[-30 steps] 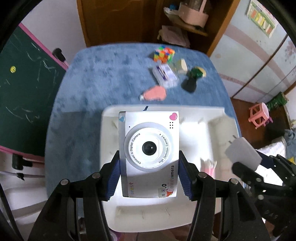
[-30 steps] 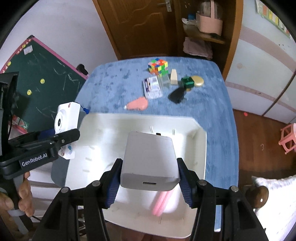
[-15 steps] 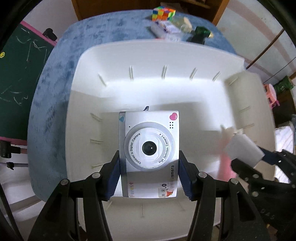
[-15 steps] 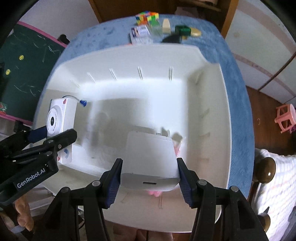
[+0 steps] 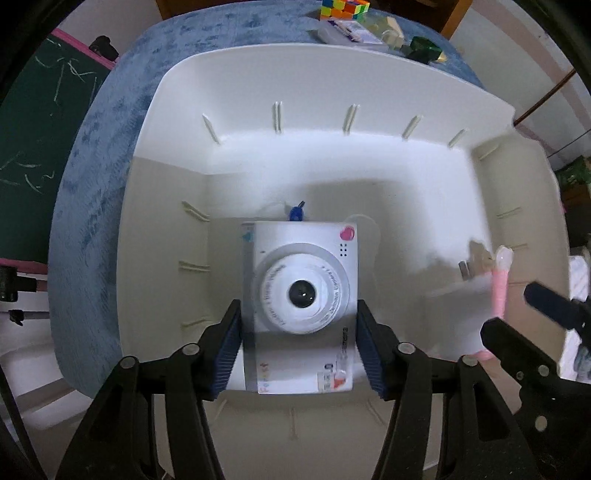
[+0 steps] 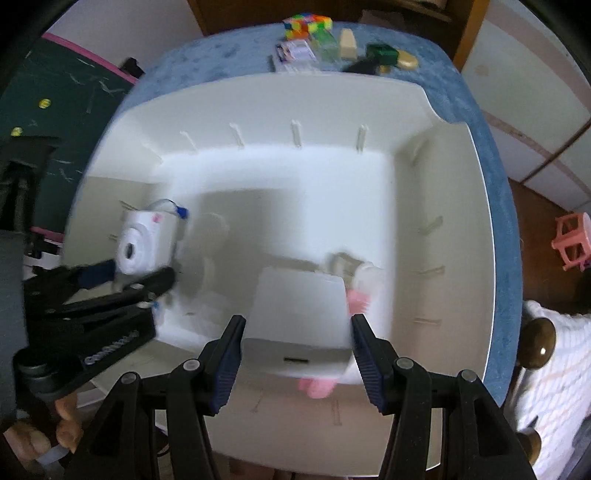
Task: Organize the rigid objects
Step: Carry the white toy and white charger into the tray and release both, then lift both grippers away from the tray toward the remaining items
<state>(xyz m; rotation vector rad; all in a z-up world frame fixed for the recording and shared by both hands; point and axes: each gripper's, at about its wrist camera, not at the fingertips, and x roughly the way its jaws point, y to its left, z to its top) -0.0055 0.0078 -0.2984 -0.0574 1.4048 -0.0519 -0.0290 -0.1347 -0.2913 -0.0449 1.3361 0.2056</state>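
One white plastic bin (image 5: 177, 122), smooth with ribbed walls, fills both views on the blue fuzzy counter (image 5: 107, 122). Low centre of the left view, the left claw (image 5: 299, 343) brackets a boxy white toy camera (image 5: 299, 295); its jaws have just been opening. The right claw (image 6: 297, 354) likewise flanks one white block (image 6: 295, 314), jaws just loosened, over something pink (image 6: 317, 387). A colourful cube (image 6: 306, 26) sits at top.

Both wrist views down into bin (image 5: 369, 66)
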